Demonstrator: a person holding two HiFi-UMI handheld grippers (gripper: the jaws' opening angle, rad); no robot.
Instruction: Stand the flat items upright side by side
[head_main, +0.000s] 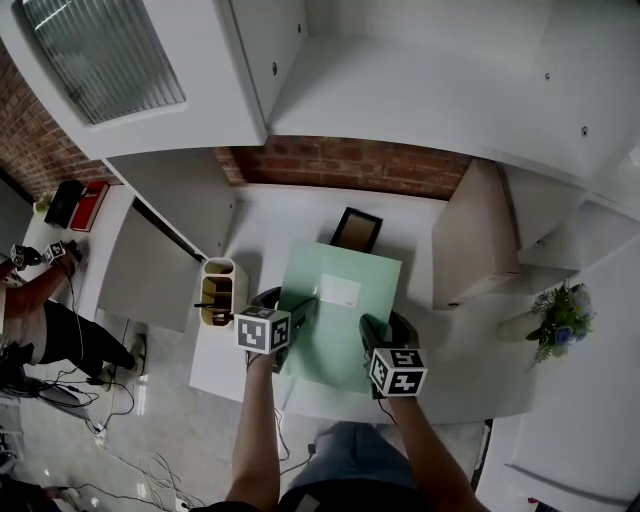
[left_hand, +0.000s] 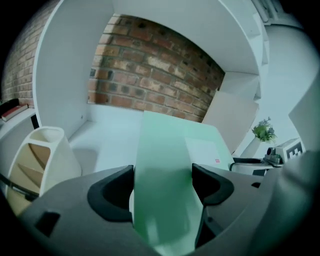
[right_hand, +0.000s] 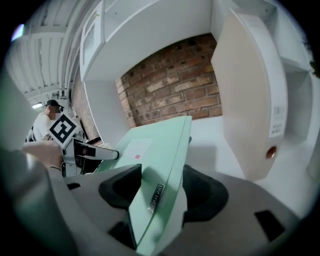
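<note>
The green folder (head_main: 340, 310) is held clear of the white counter (head_main: 470, 370), nearly flat with its far edge tilted up, one gripper on each side edge. From the folder, a pale board (head_main: 475, 235) stands on edge at 2 o'clock, a black frame (head_main: 357, 230) sits at 12 and a pen holder (head_main: 222, 290) at 9.

To do this well, I'd raise both hands evenly so the folder doesn't twist. I'd then swing it onto one edge and set that edge down just beside the pale board, face to face with it. I'd only let go once it leans steadily, since a thin folder looks likely to topple or slide on that smooth top.

The left gripper (left_hand: 162, 182) has its fingers (left_hand: 112, 187) closed narrowly onto the folder's left edge, pads against both faces. The right gripper (right_hand: 160, 187) likewise clamps the right edge, with its fingers (right_hand: 120, 187) pinching above and below the spine.
</note>
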